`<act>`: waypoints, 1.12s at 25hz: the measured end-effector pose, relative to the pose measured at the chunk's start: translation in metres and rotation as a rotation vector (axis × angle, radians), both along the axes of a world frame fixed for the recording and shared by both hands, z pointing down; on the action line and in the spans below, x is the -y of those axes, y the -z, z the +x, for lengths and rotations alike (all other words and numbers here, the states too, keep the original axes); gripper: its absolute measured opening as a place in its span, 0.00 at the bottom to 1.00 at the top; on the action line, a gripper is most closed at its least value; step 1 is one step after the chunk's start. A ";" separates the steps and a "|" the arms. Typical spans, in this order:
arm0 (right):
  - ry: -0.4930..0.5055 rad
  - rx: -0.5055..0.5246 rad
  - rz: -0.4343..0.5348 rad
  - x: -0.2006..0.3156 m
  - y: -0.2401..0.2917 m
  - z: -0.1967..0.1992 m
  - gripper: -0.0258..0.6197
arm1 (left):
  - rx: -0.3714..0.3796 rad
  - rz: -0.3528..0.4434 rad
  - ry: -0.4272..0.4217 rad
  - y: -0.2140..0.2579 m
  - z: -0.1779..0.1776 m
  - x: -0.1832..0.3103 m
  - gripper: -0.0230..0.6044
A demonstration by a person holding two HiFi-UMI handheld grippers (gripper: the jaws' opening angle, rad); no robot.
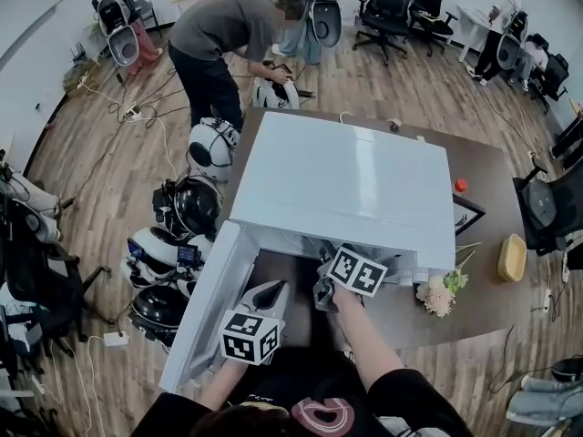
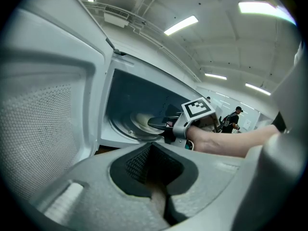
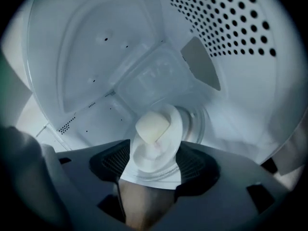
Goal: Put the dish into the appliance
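Floor: brown wood planks, with cables strewn at 10 o'clock. Wall: white, at 11 o'clock. Table: dark brown, running from centre to 3 o'clock. Black office chairs are grouped at 1 o'clock. Ceiling: white, with long strip lights lit.

One high view, two low hand-held ones.
Head view looks steeply down on the appliance (top, open door); left gripper view faces into it from just outside, catching the right gripper; right gripper view sits close inside.
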State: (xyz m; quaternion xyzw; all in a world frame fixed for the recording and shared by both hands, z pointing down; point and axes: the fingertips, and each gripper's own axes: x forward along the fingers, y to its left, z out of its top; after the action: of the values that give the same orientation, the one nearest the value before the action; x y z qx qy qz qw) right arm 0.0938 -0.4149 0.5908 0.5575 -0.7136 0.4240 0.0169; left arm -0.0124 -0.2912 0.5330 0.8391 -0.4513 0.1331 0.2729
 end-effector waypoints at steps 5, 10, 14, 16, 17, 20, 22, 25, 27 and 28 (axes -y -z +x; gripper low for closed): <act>0.138 -0.234 0.011 -0.006 -0.009 -0.008 0.62 | 0.011 0.007 0.009 0.000 0.000 0.000 0.05; 0.283 -0.478 0.004 -0.014 -0.018 -0.020 0.69 | 0.022 0.016 0.016 0.000 0.000 0.000 0.05; 0.359 -0.625 0.003 -0.022 -0.023 -0.022 0.69 | 0.034 0.020 0.016 -0.001 0.000 -0.002 0.05; 0.364 -0.657 -0.004 -0.024 -0.022 -0.019 0.69 | 0.039 0.019 0.021 -0.001 -0.001 -0.002 0.05; 0.357 -0.660 -0.006 -0.024 -0.022 -0.016 0.69 | 0.040 0.017 0.024 -0.002 -0.001 -0.003 0.05; 0.344 -0.617 -0.012 -0.025 -0.025 -0.012 0.69 | 0.040 0.012 0.031 -0.004 -0.001 -0.004 0.05; 0.340 -0.574 -0.007 -0.028 -0.022 -0.011 0.69 | 0.036 0.013 0.031 -0.004 0.000 -0.004 0.05; 0.324 -0.511 0.018 -0.036 -0.010 -0.007 0.69 | 0.009 0.016 0.032 -0.002 0.003 -0.005 0.05; 0.307 -0.478 0.041 -0.043 -0.001 -0.002 0.69 | -0.008 0.021 0.034 0.000 0.005 -0.006 0.05; 0.299 -0.463 0.053 -0.047 0.004 0.001 0.69 | -0.013 0.024 0.035 0.001 0.006 -0.007 0.05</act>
State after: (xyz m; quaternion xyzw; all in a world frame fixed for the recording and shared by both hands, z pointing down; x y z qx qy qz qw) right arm 0.0945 -0.3680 0.5873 0.5283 -0.7760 0.2589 0.2274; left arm -0.0068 -0.2844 0.5322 0.8353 -0.4655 0.1173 0.2679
